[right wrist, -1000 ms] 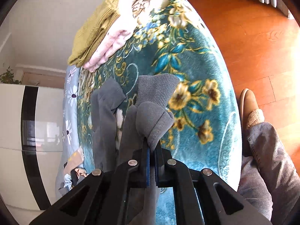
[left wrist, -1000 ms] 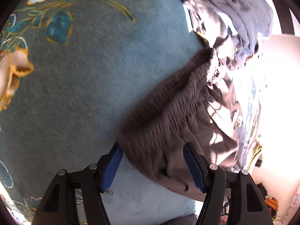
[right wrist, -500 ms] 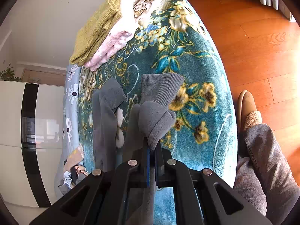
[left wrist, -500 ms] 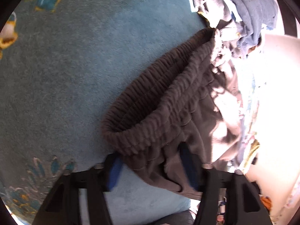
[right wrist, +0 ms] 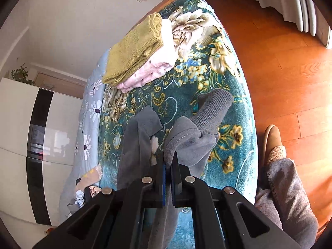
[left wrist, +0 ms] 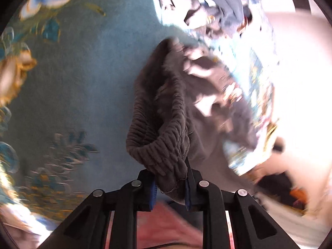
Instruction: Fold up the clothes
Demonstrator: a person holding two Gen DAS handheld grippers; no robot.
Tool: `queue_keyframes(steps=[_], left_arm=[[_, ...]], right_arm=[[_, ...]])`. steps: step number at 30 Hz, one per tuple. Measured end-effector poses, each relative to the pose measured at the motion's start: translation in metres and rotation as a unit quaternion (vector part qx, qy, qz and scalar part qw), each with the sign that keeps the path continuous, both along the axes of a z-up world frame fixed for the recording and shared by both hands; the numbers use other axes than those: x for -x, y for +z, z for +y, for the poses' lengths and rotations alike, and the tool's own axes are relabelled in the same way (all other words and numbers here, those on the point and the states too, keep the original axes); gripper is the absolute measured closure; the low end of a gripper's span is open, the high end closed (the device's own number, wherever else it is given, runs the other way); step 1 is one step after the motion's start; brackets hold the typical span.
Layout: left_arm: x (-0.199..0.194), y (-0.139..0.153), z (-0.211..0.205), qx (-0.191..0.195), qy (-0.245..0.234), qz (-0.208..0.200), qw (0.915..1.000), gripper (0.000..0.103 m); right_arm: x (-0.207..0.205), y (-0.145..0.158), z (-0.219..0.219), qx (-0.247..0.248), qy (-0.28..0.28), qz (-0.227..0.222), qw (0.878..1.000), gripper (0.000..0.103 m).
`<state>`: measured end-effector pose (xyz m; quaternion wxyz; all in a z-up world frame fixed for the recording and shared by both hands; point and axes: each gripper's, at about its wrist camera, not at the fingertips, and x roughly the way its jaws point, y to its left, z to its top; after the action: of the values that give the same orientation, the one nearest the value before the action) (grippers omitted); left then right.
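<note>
2 grippers point(left wrist: 170, 188) point(right wrist: 168, 178) clamping grey trousers point(left wrist: 164, 124)

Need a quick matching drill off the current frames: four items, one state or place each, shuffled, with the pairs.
Items
1. elastic waistband
2. ribbed cuff
3. olive knit sweater
4. tan slipper

States or places
A. on the wooden floor beside the bed
B. pinched between the left gripper's pads
C. folded, on top of a pink garment
D. hanging free beyond the right gripper, which grips the grey fabric below it

Pairs: 1-B, 2-D, 3-C, 4-A
</note>
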<state>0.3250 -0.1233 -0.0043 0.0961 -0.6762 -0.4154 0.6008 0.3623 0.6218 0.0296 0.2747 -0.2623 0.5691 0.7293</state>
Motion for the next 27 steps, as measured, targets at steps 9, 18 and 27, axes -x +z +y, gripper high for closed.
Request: queue_keyframes(steps=[9,18,27], left_arm=[[0.118,-0.031,0.021,-0.106,0.12,-0.012,0.9869,0.079],[0.165,-0.058,0.04,-0.14,0.193,-0.031,0.9706,0.079],[0.2,-0.103,0.023,-0.152,0.281,-0.047,0.9465,0.077]], right_arm=[[0.092,0.03,0.01,-0.024,0.045,-0.035,0.998,0.099],[0.207,0.008,0.015,-0.028,0.099,-0.136,0.985,0.099],[0.278,-0.032,0.007,-0.016,0.14,-0.171,0.975,0.095]])
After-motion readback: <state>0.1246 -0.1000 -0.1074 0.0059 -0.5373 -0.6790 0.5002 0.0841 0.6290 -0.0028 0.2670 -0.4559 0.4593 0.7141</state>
